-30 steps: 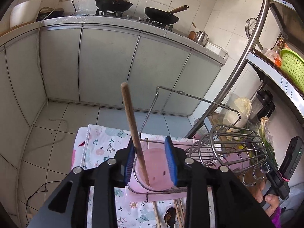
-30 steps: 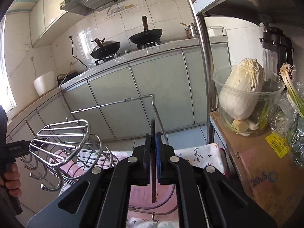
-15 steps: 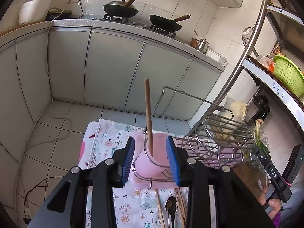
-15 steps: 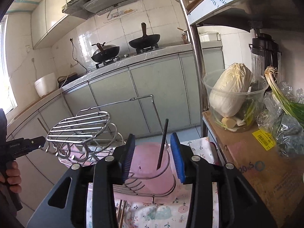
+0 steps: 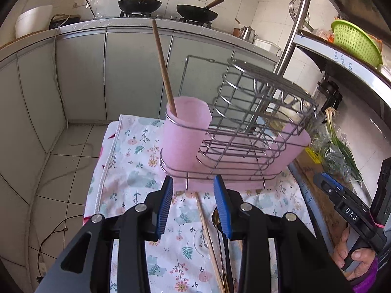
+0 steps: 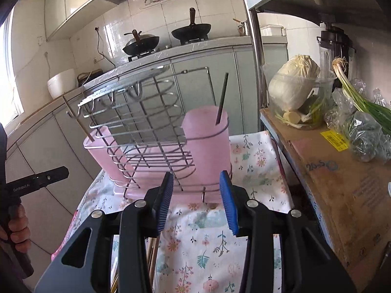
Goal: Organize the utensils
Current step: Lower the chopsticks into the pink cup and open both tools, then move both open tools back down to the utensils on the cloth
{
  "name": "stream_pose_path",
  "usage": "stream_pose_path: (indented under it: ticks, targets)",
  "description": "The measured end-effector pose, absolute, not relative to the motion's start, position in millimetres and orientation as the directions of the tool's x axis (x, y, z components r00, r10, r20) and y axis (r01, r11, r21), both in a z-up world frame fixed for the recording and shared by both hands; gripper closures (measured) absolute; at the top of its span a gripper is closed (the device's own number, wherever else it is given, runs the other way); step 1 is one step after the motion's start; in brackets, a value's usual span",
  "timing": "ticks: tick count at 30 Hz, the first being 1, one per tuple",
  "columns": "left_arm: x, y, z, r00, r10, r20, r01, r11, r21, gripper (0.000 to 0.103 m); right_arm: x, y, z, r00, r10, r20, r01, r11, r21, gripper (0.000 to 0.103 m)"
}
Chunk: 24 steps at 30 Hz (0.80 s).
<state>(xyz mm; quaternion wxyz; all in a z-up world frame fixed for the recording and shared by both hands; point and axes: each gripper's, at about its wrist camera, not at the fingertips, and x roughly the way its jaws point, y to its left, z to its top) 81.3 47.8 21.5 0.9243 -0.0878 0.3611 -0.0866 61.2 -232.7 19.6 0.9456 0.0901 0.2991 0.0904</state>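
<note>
A wire utensil rack [image 5: 256,112] with pink cups stands on a floral cloth [image 5: 132,166]. A brown wooden stick [image 5: 163,68] stands in the left pink cup [image 5: 185,136]. A dark utensil handle [image 6: 222,99] stands in the right pink cup [image 6: 207,146]. My left gripper [image 5: 194,207] is open and empty, in front of the rack. My right gripper [image 6: 198,205] is open and empty, in front of the right cup. Chopsticks [image 5: 207,239] and a spoon [image 5: 217,222] lie on the cloth under the left gripper.
A cardboard box [image 6: 342,185] with a bowl of cabbage [image 6: 295,88] and green onions [image 6: 354,97] stands to the right. A metal shelf post [image 6: 254,48] rises behind the rack. Kitchen cabinets and woks [image 5: 139,2] are across the floor.
Both grippers let go of their utensils, opened and drew back from the rack. The wooden stick and the dark utensil now stand in the pink cups.
</note>
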Motion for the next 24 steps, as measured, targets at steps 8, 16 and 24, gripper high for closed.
stream_pose_path:
  ticks: [8,16,24]
  targets:
    - [74,33,-1,0.695,-0.211,-0.687,0.100,0.975,-0.198,0.070,49,-229,-5,0.774,0.230,-0.591,-0.091,0.963,0.255,0.049]
    - [75,23,-23,0.650,-0.202,-0.732,0.102,0.978,-0.180,0.069,45,-222,-13,0.760,0.233,-0.606,-0.108,0.966,0.237,0.037]
    - [86,22,-43,0.595,-0.216,-0.774,0.083,0.975,-0.208,0.070,50,-218,-30,0.716,0.236,-0.658,-0.113,0.968,0.224,0.037]
